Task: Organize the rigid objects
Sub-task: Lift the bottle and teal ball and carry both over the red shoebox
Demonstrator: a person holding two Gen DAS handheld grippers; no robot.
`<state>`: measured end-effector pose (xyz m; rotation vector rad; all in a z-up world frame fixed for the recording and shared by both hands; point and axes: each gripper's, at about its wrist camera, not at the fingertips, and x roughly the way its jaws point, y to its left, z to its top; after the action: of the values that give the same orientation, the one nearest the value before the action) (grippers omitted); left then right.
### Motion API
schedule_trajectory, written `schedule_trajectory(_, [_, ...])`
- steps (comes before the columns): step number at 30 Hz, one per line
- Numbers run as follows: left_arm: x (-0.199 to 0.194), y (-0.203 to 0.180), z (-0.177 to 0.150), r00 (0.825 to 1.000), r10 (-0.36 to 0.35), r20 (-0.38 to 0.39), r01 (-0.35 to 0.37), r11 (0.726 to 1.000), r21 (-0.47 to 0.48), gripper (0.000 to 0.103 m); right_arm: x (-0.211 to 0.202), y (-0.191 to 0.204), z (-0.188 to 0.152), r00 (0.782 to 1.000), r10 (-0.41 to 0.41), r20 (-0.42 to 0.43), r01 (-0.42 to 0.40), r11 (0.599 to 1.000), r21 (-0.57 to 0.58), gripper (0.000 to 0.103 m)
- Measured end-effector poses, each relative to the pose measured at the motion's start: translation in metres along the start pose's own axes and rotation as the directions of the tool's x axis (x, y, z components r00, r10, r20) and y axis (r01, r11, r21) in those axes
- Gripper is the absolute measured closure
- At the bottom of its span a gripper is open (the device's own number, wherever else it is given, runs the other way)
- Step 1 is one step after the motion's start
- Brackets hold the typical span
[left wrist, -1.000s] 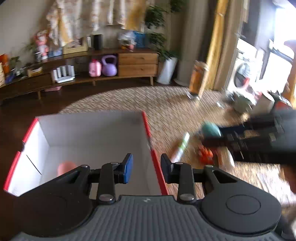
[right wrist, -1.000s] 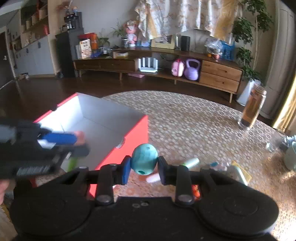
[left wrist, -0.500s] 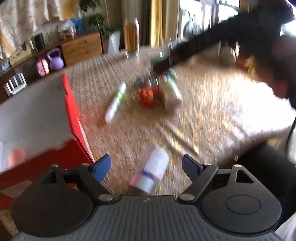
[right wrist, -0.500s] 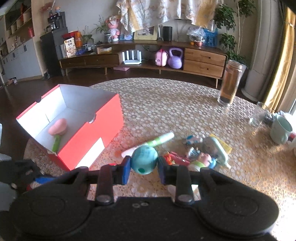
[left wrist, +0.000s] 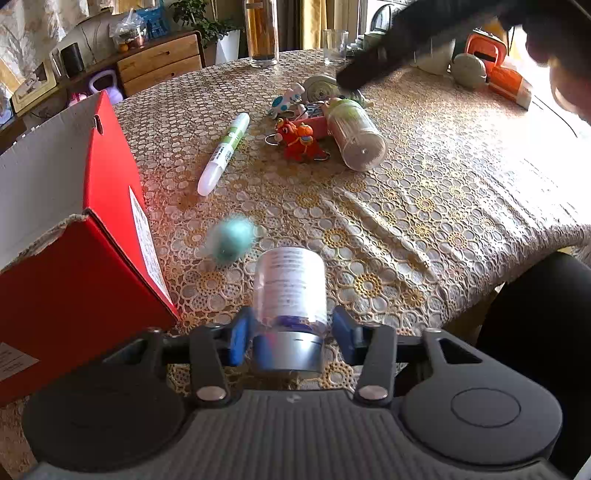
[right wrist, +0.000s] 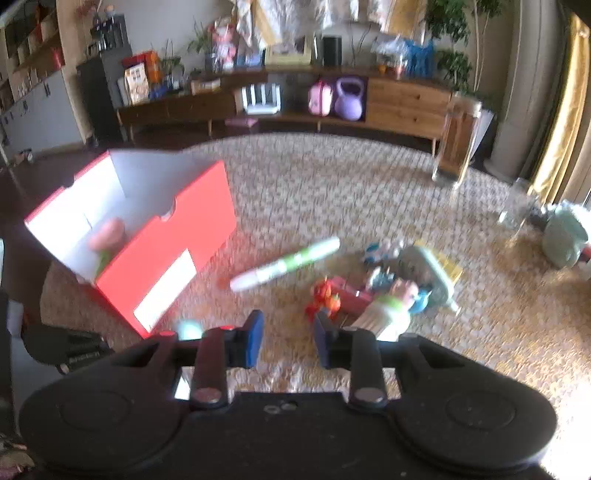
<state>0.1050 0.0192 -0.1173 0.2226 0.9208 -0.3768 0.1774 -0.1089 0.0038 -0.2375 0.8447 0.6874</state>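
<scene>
A small clear bottle (left wrist: 290, 284) with a silver cap lies near the table's front edge. My left gripper (left wrist: 291, 336) is closing on its cap end, pads against its sides. A teal ball (left wrist: 232, 240), blurred, is on the lace cloth beside the red box (left wrist: 110, 177); it also peeks out as the ball (right wrist: 190, 328) behind my right gripper's left finger. My right gripper (right wrist: 288, 339) has its jaws a little apart with nothing between them. In the left wrist view that right gripper (left wrist: 369, 62) reaches over the toy pile. The red box (right wrist: 166, 258) holds a pink thing (right wrist: 107, 232).
A green and white marker (left wrist: 223, 153) lies mid-table. The pile has a red horse keychain (left wrist: 301, 138), a clear jar (left wrist: 354, 136) on its side and small toys. A tall glass jar (left wrist: 262, 31), a drinking glass (left wrist: 334, 46) and a mug (right wrist: 565, 236) stand at the back.
My left gripper swung from over the box down to the bottle, opened wide, then closed round it. The teal ball left my right gripper's jaws and is now on the cloth by the box.
</scene>
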Motion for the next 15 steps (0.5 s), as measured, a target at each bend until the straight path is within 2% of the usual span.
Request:
schedule_trajectory(9, [-0.005, 0.010, -0.004, 0.999, 0.030, 0.027, -0.028, 0.998, -0.055, 0.063, 0.040, 0.029, -0.007, 0.992, 0.087, -0.092, -0.094, 0.993, -0.073, 0.072])
schedule_trajectory(12, [-0.017, 0.014, -0.009, 0.999, 0.019, 0.036, -0.017, 0.998, -0.058, 0.063, 0.048, 0.044, -0.004, 0.985, 0.130, -0.113, -0.141, 0.984, -0.104, 0.071])
schedule_trajectory(15, [-0.029, 0.019, -0.018, 0.998, 0.040, 0.045, -0.037, 0.998, -0.057, 0.063, 0.057, 0.056, -0.003, 0.978, 0.164, -0.132, -0.180, 0.976, -0.119, 0.071])
